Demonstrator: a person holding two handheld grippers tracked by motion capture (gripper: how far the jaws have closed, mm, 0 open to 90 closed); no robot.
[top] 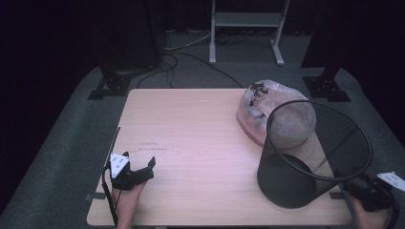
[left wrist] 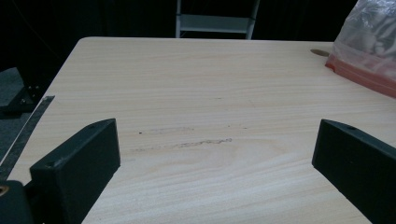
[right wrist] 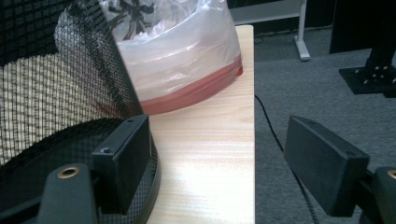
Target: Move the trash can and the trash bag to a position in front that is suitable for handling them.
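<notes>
At the near edge of the table (top: 191,143), the left gripper (top: 143,172) rests low over the pale wood, held in a hand (top: 125,200) that comes in from the bottom of the high view. Its jaws stand wide apart with nothing between them; in the left gripper view they are matt black blocks with squared corners, each with a small screw hole on top. A grey three-cornered plate with small dark dots sits on top of it, and a thin black cable trails down beside the hand.

At the near right corner, the right gripper (top: 356,183) sits just beside the foot of the wire-mesh bin (top: 305,157). Its jaws are spread wide and grip nothing; in the right gripper view one jaw lies against the bin's dark bottom rim, the other hangs past the table's edge over grey carpet (right wrist: 327,93).

The bin is a round black basket of fine metal mesh, narrower at the base than at its hooped rim, and it stands upright on the right side of the table. The tabletop is light wood-grain laminate, smooth, with a few faint dark scuff marks near the left gripper.

Just behind the bin, touching or nearly touching it, lies a clear plastic bag (top: 267,107), crinkled and bulging, with a red band along its lower edge and a black printed pattern near its top; no writing on it can be read.

Beyond the table stands a pale metal frame (top: 246,28) on the carpet, with cables on the floor.
</notes>
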